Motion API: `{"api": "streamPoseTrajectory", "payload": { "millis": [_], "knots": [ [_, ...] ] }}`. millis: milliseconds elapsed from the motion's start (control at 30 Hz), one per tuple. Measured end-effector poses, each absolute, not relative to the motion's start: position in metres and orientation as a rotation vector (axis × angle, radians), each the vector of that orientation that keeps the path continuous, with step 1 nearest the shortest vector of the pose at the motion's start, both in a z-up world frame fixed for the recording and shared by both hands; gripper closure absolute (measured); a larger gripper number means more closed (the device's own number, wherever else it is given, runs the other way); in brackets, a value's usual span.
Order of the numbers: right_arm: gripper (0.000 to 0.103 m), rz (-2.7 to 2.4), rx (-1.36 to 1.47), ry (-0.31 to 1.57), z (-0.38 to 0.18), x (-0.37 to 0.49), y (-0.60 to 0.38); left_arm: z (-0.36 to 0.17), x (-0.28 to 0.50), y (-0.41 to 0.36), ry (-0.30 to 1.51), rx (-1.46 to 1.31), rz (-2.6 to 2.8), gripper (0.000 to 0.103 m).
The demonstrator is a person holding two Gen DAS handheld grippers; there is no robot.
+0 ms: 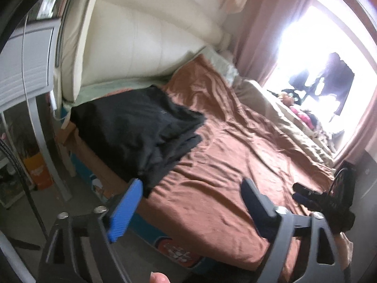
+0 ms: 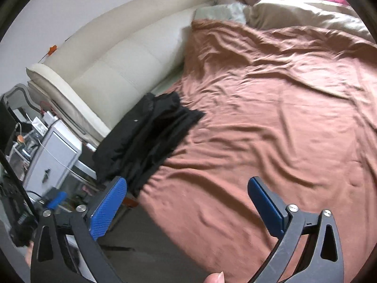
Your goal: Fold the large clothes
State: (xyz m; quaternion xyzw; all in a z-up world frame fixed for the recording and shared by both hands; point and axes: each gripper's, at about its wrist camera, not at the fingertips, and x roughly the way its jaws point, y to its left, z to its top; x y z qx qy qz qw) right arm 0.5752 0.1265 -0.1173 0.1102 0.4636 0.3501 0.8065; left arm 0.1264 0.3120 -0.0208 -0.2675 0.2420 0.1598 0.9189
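A black garment (image 1: pixel 139 127) lies folded in a pile on the left side of the bed's brown sheet (image 1: pixel 231 155), near the headboard. It also shows in the right wrist view (image 2: pixel 146 136), with the same brown sheet (image 2: pixel 271 118) around it. My left gripper (image 1: pixel 190 188) is open and empty, held above the bed's near edge, short of the garment. My right gripper (image 2: pixel 188 188) is open and empty too, above the bed's edge. The right gripper also shows at the lower right of the left wrist view (image 1: pixel 304 193).
A cream padded headboard (image 1: pixel 141 35) stands behind the bed. A beige duvet (image 1: pixel 278 115) lies bunched along the far side by the bright window (image 1: pixel 318 70) and pink curtains. A grey bedside cabinet (image 2: pixel 54 155) with clutter stands left of the bed.
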Motion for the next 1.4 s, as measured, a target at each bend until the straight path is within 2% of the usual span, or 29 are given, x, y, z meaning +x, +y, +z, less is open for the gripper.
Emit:
{"api": "streamPoseTrajectory", "payload": {
  "millis": [67,533,1167,1400],
  "knots": [
    [0.0,0.717,0.225,0.966,-0.106,0.559,0.106,-0.015,0.117,0.298,0.466,-0.548,0.299,0.0],
    [0.0,0.63,0.171,0.779,-0.046,0.419,0.021,0.017,0.047,0.205,0.426,-0.348,0.192,0.0],
    [0.0,0.511,0.066,0.676,-0.018,0.304,-0.035,0.017,-0.023,0.145,0.353,-0.275,0.121,0.0],
    [0.0,0.507,0.101,0.657,-0.027,0.273,-0.057,0.004,-0.046,0.132,0.353,-0.249,0.14,0.0]
  ]
}}
